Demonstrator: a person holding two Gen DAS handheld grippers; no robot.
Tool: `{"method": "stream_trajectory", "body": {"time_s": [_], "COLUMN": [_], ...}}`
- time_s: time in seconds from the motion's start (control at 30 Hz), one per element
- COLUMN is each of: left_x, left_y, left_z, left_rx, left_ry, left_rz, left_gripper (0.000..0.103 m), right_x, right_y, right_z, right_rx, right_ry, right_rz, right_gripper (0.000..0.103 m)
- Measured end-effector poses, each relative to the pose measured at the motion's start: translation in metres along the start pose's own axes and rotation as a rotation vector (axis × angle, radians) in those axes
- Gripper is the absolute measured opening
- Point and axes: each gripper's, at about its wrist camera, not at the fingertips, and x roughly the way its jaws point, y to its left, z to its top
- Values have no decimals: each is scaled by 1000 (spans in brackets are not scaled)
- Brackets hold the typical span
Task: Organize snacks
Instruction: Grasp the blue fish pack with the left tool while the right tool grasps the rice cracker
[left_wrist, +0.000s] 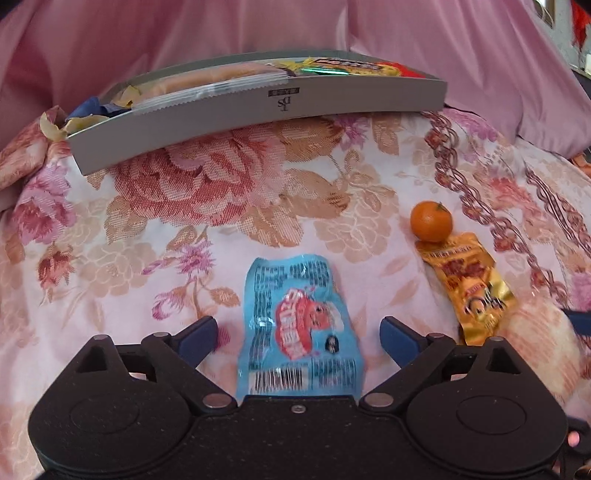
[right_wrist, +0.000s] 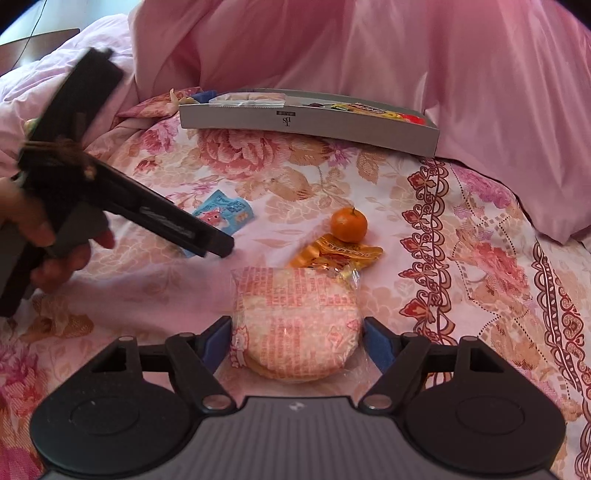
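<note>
Now we hold our left gripper (left_wrist: 297, 328) over the floral bedspread (left_wrist: 177, 236), its jaws spread wide with the blue snack packet (left_wrist: 295, 325) lying loose between them, neither pad touching it. Our right gripper (right_wrist: 297, 339) has its jaws closed against both sides of the round rice cracker pack (right_wrist: 295, 325). Beyond that pack lies an orange-gold snack pouch (right_wrist: 332, 254), and a small mandarin (right_wrist: 348, 224) sits touching its far end. At the back, against the pink quilt (right_wrist: 369, 48), a shallow grey box (right_wrist: 314, 125) already holds several wrapped snacks.
</note>
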Motion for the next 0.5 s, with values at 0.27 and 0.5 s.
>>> {"method": "stream_trajectory", "body": {"time_s": [0.27, 0.5], "left_x": [-4, -22], "left_y": [6, 8], "left_z": [-1, -15], "left_rx": [-20, -45], "left_ry": [-18, 5], "left_rz": [9, -32], "left_gripper": [67, 65], "right_x": [8, 12], "right_y": [-2, -2], "right_z": [6, 9], "right_rx": [28, 51], "right_ry": [-8, 5], "right_rz": [9, -2], "right_gripper": [88, 89]}}
